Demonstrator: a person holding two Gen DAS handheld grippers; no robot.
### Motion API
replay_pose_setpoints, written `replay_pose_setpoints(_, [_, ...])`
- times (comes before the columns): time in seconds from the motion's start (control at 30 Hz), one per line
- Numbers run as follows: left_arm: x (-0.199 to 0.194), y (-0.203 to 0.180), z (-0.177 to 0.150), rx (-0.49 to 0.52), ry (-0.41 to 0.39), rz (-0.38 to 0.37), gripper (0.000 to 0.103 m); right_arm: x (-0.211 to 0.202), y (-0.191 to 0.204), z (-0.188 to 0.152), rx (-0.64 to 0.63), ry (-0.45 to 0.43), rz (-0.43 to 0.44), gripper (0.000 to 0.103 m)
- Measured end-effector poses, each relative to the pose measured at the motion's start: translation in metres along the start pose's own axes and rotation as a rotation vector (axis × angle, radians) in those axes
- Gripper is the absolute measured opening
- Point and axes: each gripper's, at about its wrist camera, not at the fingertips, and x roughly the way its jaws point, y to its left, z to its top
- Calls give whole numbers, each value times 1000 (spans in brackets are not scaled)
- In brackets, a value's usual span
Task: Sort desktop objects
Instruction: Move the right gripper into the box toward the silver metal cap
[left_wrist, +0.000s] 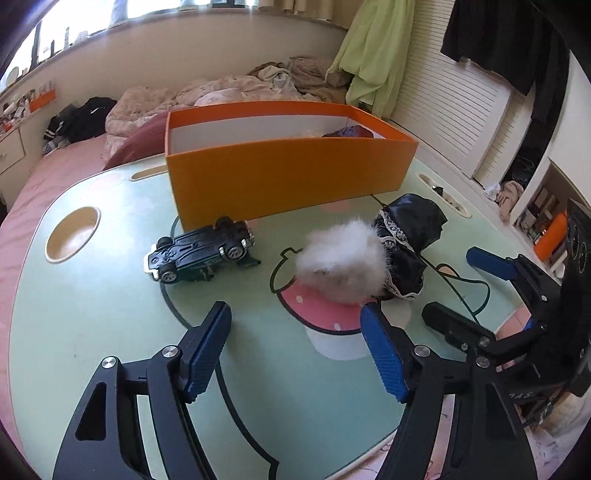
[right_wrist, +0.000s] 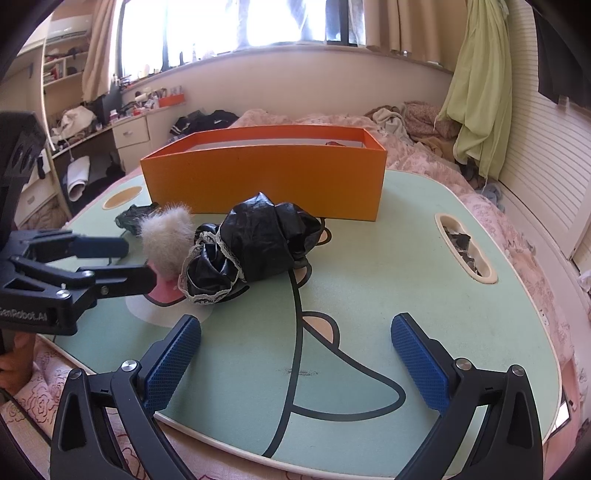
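Note:
A white fluffy ball (left_wrist: 340, 266) lies on the mint-green table (left_wrist: 92, 332), touching a crumpled black shiny cloth with lace trim (left_wrist: 406, 240) on its right. My left gripper (left_wrist: 295, 308) is open just in front of the ball. Its right fingertip (left_wrist: 369, 312) is at the ball's lower edge and nothing is between the pads. A dark green toy car (left_wrist: 201, 251) lies on its side to the left. Behind stands an open orange box (left_wrist: 288, 181). My right gripper (right_wrist: 295, 321) stands open above bare table, short of the cloth (right_wrist: 255, 247).
The box holds a dark purple item (left_wrist: 349, 132) at its far right. The table has a round cup recess (left_wrist: 74, 234) on the left and a slot (right_wrist: 465, 247) on the right. Rumpled bedding (left_wrist: 221, 92) surrounds the table.

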Motion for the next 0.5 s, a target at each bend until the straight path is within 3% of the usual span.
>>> replay_pose_setpoints(0.03, [-2, 3, -2, -15, -9, 16, 73, -2, -3, 2, 20, -5, 26, 91])
replay_pose_setpoints(0.1, [-3, 6, -5, -38, -22, 72, 77, -9, -13, 11, 70, -32, 54, 81])
replay_pose_setpoints(0.2, [2, 5, -6, -43, -21, 128, 85, -27, -31, 46, 152, -119, 56, 79])
replay_pose_setpoints(0.27, [7, -3, -7, -7, -11, 181, 91, -37, -37, 79, 191, -161, 124, 79])
replay_pose_setpoints(0.3, [8, -6, -10, 0, -12, 183, 100, -35, -36, 105, 186, -136, 188, 75])
replay_pose_setpoints(0.33, [10, -7, -11, 2, -3, 172, 103, -29, -33, 120, 179, -105, 226, 67])
replay_pose_setpoints(0.43, [10, -4, -12, -1, -6, 164, 103, 17, -16, 172, 169, 74, 346, 48])
replay_pose_setpoints(0.5, [10, -3, -13, -4, -7, 164, 103, 54, -5, 192, 176, 168, 360, 38])
